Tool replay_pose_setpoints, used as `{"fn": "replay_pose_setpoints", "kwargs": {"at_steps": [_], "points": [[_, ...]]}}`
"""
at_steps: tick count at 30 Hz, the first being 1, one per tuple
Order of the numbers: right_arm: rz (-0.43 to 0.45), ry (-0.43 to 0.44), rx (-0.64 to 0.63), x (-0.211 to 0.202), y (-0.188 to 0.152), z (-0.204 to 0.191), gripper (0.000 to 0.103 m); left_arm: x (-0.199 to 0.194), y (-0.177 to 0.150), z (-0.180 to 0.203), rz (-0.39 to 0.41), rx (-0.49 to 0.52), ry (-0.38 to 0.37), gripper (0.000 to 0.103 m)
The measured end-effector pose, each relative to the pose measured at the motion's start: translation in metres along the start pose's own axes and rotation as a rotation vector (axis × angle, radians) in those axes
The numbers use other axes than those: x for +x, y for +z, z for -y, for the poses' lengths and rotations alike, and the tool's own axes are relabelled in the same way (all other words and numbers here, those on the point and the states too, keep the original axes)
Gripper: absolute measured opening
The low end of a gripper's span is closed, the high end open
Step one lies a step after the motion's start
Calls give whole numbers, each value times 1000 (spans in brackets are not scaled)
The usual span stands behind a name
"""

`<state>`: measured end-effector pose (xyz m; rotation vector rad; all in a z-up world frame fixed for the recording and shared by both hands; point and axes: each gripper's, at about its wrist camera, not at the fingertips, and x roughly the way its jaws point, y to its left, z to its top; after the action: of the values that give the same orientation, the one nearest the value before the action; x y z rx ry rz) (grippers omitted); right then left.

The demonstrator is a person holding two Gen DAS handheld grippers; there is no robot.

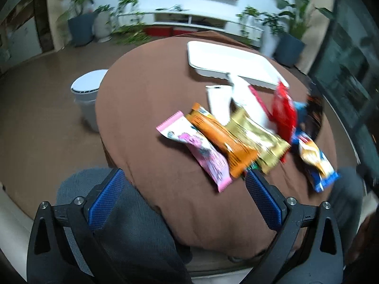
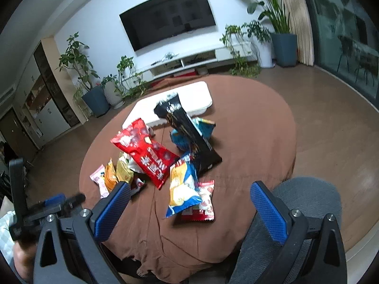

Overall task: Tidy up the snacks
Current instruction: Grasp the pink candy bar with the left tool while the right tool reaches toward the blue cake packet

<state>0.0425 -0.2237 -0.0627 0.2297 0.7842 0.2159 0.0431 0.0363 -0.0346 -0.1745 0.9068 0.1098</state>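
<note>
A pile of snack packets lies on a round table with a brown cloth (image 2: 248,142). In the left wrist view I see a pink packet (image 1: 201,151), an orange one (image 1: 225,139), a gold one (image 1: 258,137), white ones (image 1: 220,104) and a red one (image 1: 283,113). In the right wrist view a red bag (image 2: 144,151), a black bag (image 2: 189,132), a blue-yellow bag (image 2: 182,187) and a small red-white packet (image 2: 206,201) show. A white tray (image 2: 196,97) sits behind the pile, also in the left wrist view (image 1: 227,61). My left gripper (image 1: 184,194) and right gripper (image 2: 191,206) are open and empty, near the table's front edge.
A grey chair seat (image 2: 308,196) is under the right gripper. A white bin (image 1: 87,94) stands on the floor left of the table. Potted plants (image 2: 92,94) and a TV console (image 2: 189,61) line the far wall. The left gripper's body (image 2: 35,203) shows at left.
</note>
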Motion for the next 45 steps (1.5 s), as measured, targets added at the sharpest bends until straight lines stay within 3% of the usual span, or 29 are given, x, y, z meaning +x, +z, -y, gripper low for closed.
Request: {"fn": "replay_pose_setpoints", "kwargs": {"at_steps": [3, 8, 13, 18, 28, 30, 33, 37, 45], "points": [[-24, 32, 8, 6, 3, 6, 96, 17, 12, -3, -45, -46, 15, 102], [-35, 45, 27, 12, 8, 17, 94, 47, 25, 1, -102, -52, 36, 101], [-69, 53, 51, 23, 9, 26, 94, 72, 31, 3, -133, -51, 33, 90], [-99, 64, 56, 31, 9, 29, 94, 89, 37, -8, -173, -54, 25, 70], [-122, 55, 38, 33, 10, 27, 94, 107, 41, 11, -191, 95, 53, 63], [-119, 48, 27, 31, 11, 26, 94, 107, 41, 7, -181, 105, 43, 43], [-111, 40, 14, 28, 12, 25, 94, 103, 42, 3, -189, 109, 38, 31], [-125, 43, -20, 29, 11, 17, 94, 104, 43, 3, -199, 163, 41, 29], [-144, 36, -53, 28, 9, 6, 94, 92, 31, -1, -217, 219, -23, 29]]}}
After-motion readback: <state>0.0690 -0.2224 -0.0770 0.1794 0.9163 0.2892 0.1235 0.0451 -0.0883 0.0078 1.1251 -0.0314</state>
